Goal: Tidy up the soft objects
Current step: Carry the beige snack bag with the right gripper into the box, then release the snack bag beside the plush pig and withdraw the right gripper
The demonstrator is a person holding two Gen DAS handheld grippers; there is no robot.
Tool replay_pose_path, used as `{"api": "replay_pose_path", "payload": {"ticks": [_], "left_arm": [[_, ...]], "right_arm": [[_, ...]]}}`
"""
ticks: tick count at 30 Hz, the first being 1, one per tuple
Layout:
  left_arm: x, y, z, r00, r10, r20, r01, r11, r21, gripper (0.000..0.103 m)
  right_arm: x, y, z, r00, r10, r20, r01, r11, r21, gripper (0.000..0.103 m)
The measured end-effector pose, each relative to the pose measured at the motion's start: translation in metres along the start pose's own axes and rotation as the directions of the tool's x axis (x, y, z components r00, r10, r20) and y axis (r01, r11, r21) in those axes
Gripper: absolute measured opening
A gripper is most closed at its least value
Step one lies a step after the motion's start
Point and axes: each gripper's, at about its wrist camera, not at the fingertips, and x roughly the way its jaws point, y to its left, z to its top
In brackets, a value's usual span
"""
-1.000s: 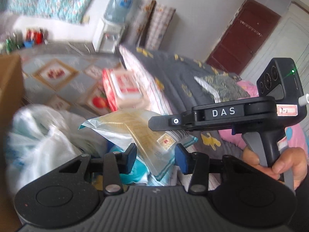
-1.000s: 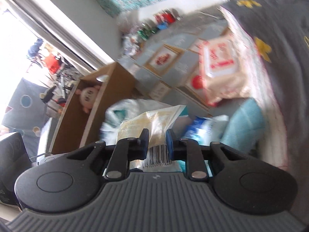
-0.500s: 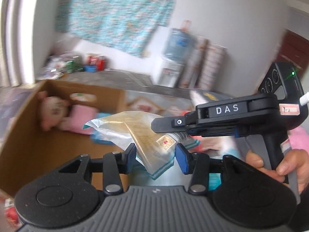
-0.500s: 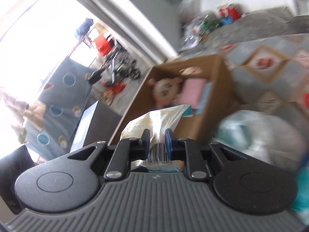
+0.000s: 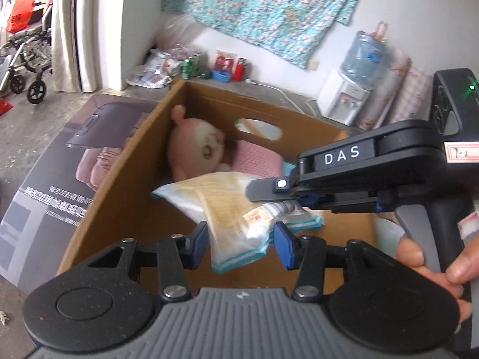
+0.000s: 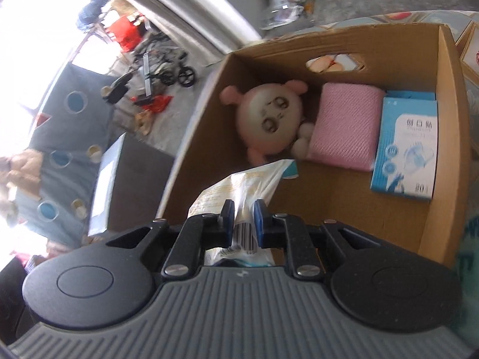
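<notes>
Right gripper (image 6: 243,220) pinching light, floppy white-and-tan plastic pouch (image 6: 239,188) over brown cardboard box (image 6: 443,137); left gripper (image 5: 241,240) fingers spread; hold near middle.

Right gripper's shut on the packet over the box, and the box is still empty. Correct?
Not empty. The right wrist view shows the cardboard box already holding a plush toy, a pink cloth and a blue carton. The right gripper is shut on the packet over the box.
</notes>
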Motion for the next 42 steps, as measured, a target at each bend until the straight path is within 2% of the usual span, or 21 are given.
{"api": "replay_pose_path", "payload": {"ticks": [3, 9, 12, 16, 20, 24, 28, 30, 31, 33, 37, 42], "left_arm": [[0.002, 0.012, -0.001, 1.0, 0.022, 0.0, -0.022, 1.0, -0.018, 0.05], [-0.013, 0.031, -0.008, 0.998, 0.055, 0.005, -0.055, 0.998, -0.037, 0.051], [-0.023, 0.042, -0.011, 0.998, 0.055, 0.02, -0.053, 0.997, -0.053, 0.051], [-0.033, 0.054, -0.016, 0.998, 0.049, 0.037, -0.045, 0.995, -0.087, 0.051], [-0.041, 0.066, -0.02, 0.998, 0.042, 0.041, -0.036, 0.992, -0.122, 0.051], [-0.05, 0.073, -0.024, 0.997, 0.054, 0.052, -0.047, 0.991, -0.125, 0.051], [-0.056, 0.077, -0.027, 0.997, 0.054, 0.058, -0.046, 0.991, -0.126, 0.051], [-0.057, 0.078, -0.028, 0.997, 0.054, 0.061, -0.046, 0.991, -0.126, 0.051], [-0.058, 0.078, -0.028, 0.997, 0.053, 0.064, -0.045, 0.991, -0.126, 0.051], [-0.06, 0.079, -0.029, 0.996, 0.051, 0.07, -0.042, 0.991, -0.126, 0.051], [-0.063, 0.08, -0.03, 0.996, 0.05, 0.08, -0.039, 0.991, -0.128, 0.051], [-0.067, 0.081, -0.032, 0.995, 0.05, 0.088, -0.039, 0.991, -0.126, 0.051]], "right_arm": [[0.019, -0.01, 0.003, 0.998, -0.061, 0.013, 0.06, 0.998, 0.014, 0.013], [0.057, -0.028, -0.015, 0.979, -0.165, -0.118, 0.166, 0.986, 0.001, 0.015], [0.068, -0.034, -0.021, 0.968, -0.171, -0.184, 0.178, 0.984, 0.021, 0.016], [0.079, -0.035, -0.023, 0.966, -0.134, -0.222, 0.156, 0.984, 0.085, 0.018], [0.086, -0.036, -0.024, 0.975, -0.116, -0.191, 0.147, 0.976, 0.159, 0.017], [0.082, -0.041, -0.025, 0.987, -0.115, -0.113, 0.142, 0.953, 0.266, 0.015], [0.072, -0.054, -0.031, 0.993, -0.108, -0.05, 0.119, 0.894, 0.432, 0.017], [0.07, -0.062, -0.037, 0.995, -0.077, -0.058, 0.096, 0.861, 0.5, 0.019], [0.069, -0.061, -0.039, 0.996, -0.053, -0.07, 0.081, 0.857, 0.508, 0.023], [0.062, -0.055, -0.042, 0.996, -0.041, -0.078, 0.074, 0.871, 0.486, 0.031], [0.052, -0.038, -0.044, 0.991, -0.069, -0.117, 0.108, 0.924, 0.366, 0.051], [0.052, -0.036, -0.051, 0.976, -0.115, -0.184, 0.163, 0.949, 0.27, 0.052]]}}
